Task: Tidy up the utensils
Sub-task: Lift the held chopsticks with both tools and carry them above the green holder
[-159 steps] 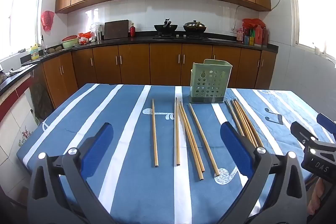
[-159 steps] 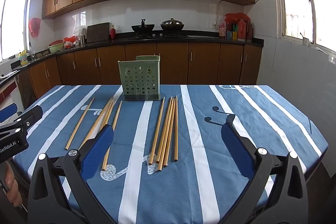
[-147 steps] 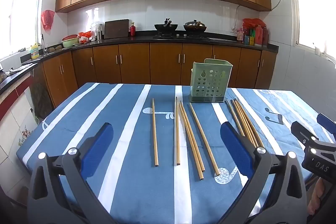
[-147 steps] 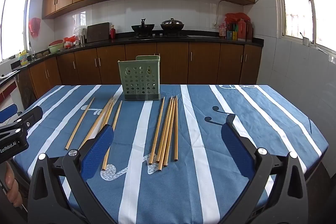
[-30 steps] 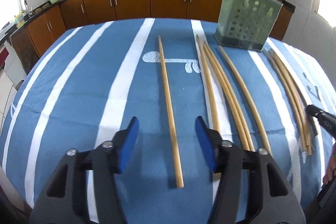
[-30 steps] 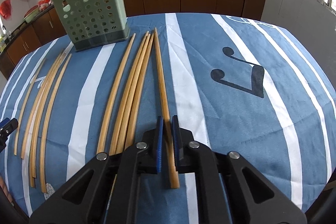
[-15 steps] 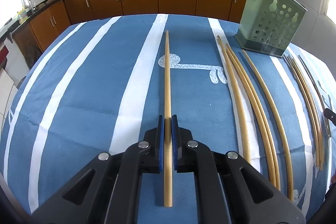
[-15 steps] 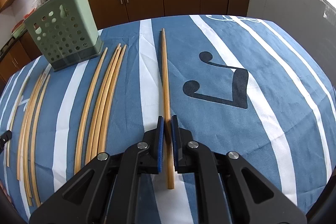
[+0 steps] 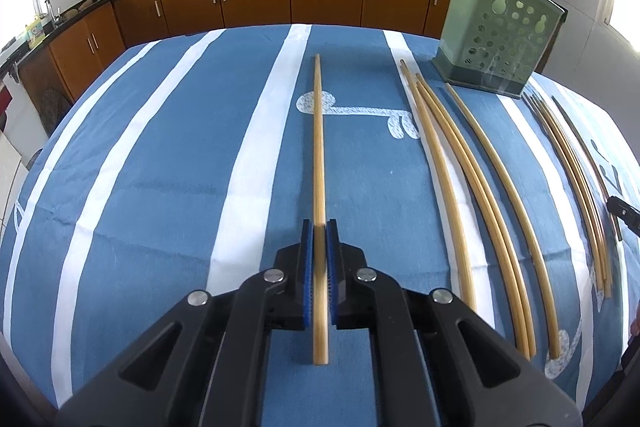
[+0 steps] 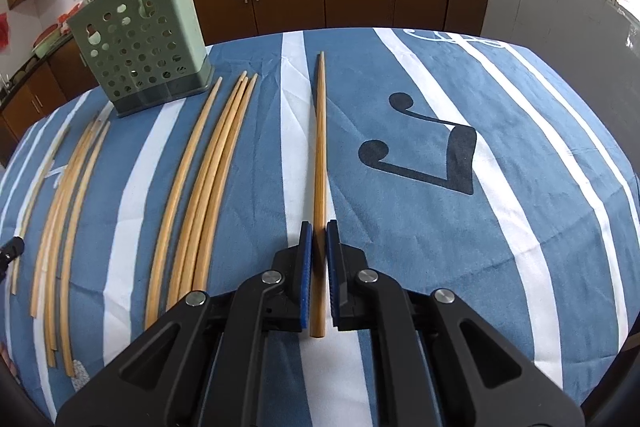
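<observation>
Left wrist view: our left tool [image 9: 319,227] clamps one chopstick [image 9: 318,147] over the tabletop [image 9: 160,167]; our right tool [image 10: 319,229] grips another chopstick [image 10: 319,155]. The green holder [image 9: 496,47] stands far right.

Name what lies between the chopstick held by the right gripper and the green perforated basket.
Four loose bamboo chopsticks on the striped cloth, seen in the right wrist view.
</observation>
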### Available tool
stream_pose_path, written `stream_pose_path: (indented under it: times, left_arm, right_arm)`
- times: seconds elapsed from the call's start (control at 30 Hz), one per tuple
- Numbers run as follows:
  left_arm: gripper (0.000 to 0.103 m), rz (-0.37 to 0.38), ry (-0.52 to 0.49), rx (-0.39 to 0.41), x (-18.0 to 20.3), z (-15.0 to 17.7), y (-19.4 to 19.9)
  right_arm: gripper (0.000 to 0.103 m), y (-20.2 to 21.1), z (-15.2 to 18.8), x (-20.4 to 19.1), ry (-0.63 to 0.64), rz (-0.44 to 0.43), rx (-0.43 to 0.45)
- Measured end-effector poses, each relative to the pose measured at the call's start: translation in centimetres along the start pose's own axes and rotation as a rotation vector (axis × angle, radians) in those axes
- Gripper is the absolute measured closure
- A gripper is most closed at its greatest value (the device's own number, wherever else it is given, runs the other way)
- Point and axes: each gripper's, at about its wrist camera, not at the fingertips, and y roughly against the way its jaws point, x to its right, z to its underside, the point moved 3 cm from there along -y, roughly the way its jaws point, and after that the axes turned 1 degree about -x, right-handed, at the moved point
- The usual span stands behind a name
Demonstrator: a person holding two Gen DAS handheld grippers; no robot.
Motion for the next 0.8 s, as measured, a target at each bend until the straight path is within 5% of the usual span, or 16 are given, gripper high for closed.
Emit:
stream_pose_path:
  times: [0.8]
  left_arm:
    - [0.095, 0.095, 0.009, 0.417, 0.0, -7.5, 13.7]
  right_arm:
    - [0.095, 12.5, -6.6, -0.1, 0.007, -0.043, 0.401]
